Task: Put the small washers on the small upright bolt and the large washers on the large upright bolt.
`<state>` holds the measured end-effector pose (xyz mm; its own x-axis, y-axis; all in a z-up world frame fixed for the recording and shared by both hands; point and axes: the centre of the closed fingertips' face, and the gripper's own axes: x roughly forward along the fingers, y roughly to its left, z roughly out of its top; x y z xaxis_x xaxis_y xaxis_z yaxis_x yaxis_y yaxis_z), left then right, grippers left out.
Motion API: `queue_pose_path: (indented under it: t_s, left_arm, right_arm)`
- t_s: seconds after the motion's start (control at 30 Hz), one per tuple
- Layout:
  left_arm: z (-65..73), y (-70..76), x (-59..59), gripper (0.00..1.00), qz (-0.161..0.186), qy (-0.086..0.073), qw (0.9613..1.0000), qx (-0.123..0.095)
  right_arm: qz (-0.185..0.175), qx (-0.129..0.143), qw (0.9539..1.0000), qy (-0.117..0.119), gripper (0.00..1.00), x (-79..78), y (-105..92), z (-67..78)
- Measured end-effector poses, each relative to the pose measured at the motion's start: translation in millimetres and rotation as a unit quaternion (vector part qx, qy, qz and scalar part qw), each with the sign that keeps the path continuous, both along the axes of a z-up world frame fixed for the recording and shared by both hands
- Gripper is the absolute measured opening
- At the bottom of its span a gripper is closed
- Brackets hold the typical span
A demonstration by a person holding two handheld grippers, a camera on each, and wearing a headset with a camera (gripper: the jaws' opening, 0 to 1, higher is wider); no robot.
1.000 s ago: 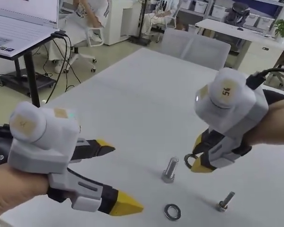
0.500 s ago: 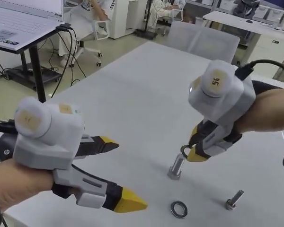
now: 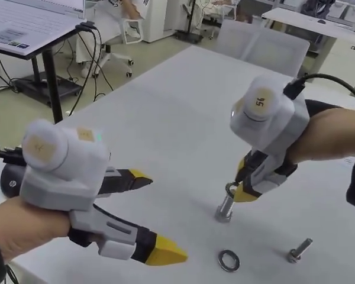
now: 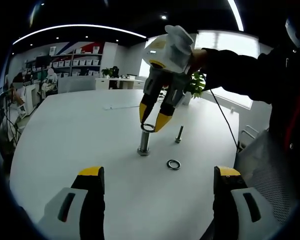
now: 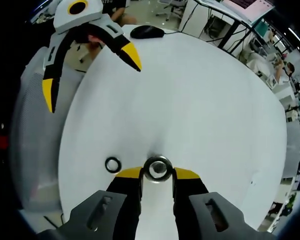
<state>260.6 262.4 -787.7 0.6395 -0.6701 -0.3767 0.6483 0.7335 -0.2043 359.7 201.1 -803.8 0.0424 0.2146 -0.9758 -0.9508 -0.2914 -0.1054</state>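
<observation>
My right gripper point(image 3: 236, 191) point(image 5: 157, 173) is shut on a large washer point(image 5: 157, 168) point(image 4: 148, 127), holding it flat right over the top of the large upright bolt point(image 3: 225, 207) point(image 4: 143, 142). Whether the washer touches the bolt is hard to tell. Another washer point(image 3: 228, 260) point(image 4: 173, 164) point(image 5: 112, 164) lies flat on the white table point(image 3: 165, 118), nearer me than the bolt. The small bolt point(image 3: 299, 250) point(image 4: 179, 134) stands tilted to the right. My left gripper point(image 3: 151, 219) point(image 4: 157, 175) hovers open and empty, well left of the bolts.
A black computer mouse point(image 3: 12, 177) point(image 5: 147, 32) lies at the table's left edge, behind my left gripper. Off the table to the left stand a laptop on a stand point(image 3: 23, 23), cables and office chairs. A grey chair point(image 3: 260, 47) stands at the far edge.
My right gripper has carried the large washer leftwards to just above the large bolt's top. The head camera has shifted; my left gripper stays open in about the same place.
</observation>
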Motion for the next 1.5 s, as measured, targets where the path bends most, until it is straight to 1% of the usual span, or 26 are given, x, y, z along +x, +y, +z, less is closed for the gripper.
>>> queue_pose_path:
  t_s: [0.37, 0.73, 0.77, 0.93, 1.07, 1.17, 1.37, 1.5]
  left_arm:
    - [-3.2, 3.9, 1.4, 0.90, 0.005, 0.004, 1.0000, -0.003]
    - [-6.0, 5.5, 1.2, 0.90, 0.006, 0.007, 0.9999, -0.005]
    - [-6.3, 5.1, 1.2, 0.90, 0.006, 0.007, 0.9999, -0.005]
    - [-8.1, 3.5, 1.0, 0.90, 0.005, 0.009, 0.9999, -0.005]
    - [-8.8, 3.8, 1.3, 0.90, 0.006, 0.009, 0.9999, -0.006]
    - [-10.3, 4.1, 1.0, 0.90, 0.006, 0.011, 0.9999, -0.005]
    - [-11.4, 5.1, 0.7, 0.90, 0.008, 0.012, 0.9999, -0.006]
    - [-11.8, 5.2, 0.1, 0.90, 0.009, 0.013, 0.9999, -0.006]
  right_arm:
    - [0.001, -0.015, 0.9999, 0.009, 0.23, 4.7, 1.2, -7.2]
    - [-0.002, -0.027, 0.9995, 0.017, 0.23, 6.9, -0.4, -19.4]
    - [-0.001, -0.027, 0.9995, 0.018, 0.23, 8.5, -0.1, -22.8]
    - [-0.001, -0.029, 0.9994, 0.020, 0.23, 7.9, 0.2, -30.8]
    - [-0.005, -0.037, 0.9991, 0.023, 0.23, 5.6, -1.9, -38.3]
    - [-0.002, -0.040, 0.9989, 0.024, 0.23, 5.1, -1.6, -46.9]
    - [0.002, -0.046, 0.9987, 0.023, 0.23, 6.1, -1.2, -54.3]
    - [0.001, -0.049, 0.9984, 0.027, 0.24, 7.2, -2.1, -59.6]
